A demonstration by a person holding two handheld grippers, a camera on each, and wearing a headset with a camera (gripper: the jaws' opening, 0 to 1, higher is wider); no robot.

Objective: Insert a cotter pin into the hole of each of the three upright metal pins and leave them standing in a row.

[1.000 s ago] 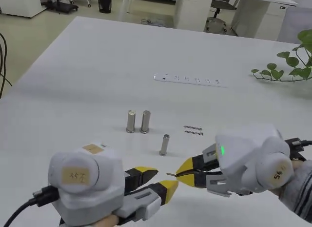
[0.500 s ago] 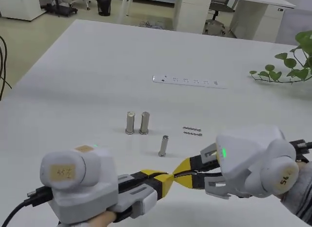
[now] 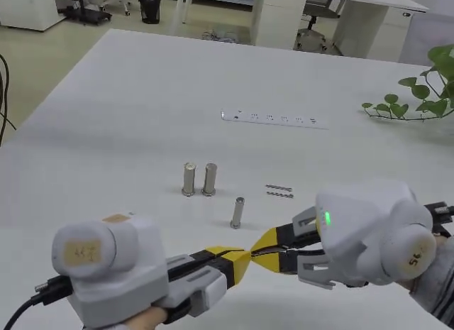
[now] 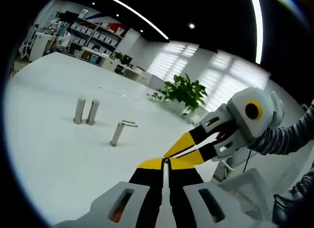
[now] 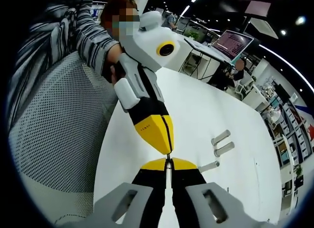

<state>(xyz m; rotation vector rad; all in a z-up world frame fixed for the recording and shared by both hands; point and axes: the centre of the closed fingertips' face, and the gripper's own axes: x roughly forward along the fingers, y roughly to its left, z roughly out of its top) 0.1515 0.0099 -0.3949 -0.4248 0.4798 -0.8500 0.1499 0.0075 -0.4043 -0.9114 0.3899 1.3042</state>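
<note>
**Jaws nose to nose over the worktop, metal pins waiting**

The three metal pins (image 3: 209, 179) stand upright mid-worktop (image 3: 142, 96): two close side by side, and the lone pin (image 3: 238, 211) nearer the person and out of line. Two loose cotter pins (image 3: 279, 188) lie flat just to their right. Nearer the person, the left gripper (image 3: 241, 260) and right gripper (image 3: 259, 250) meet tip to tip, both sets of jaws pinched narrow. A thin sliver seems to bridge them, probably a cotter pin, though it is too small to be sure. For a clean pass, one gripper should probably hold firmly before the other lets go, with most of the pin left protruding. Then approach the lone pin's hole gently so it does not topple. A power strip (image 3: 273, 118) and a plant (image 3: 418, 89) lie beyond.
</note>
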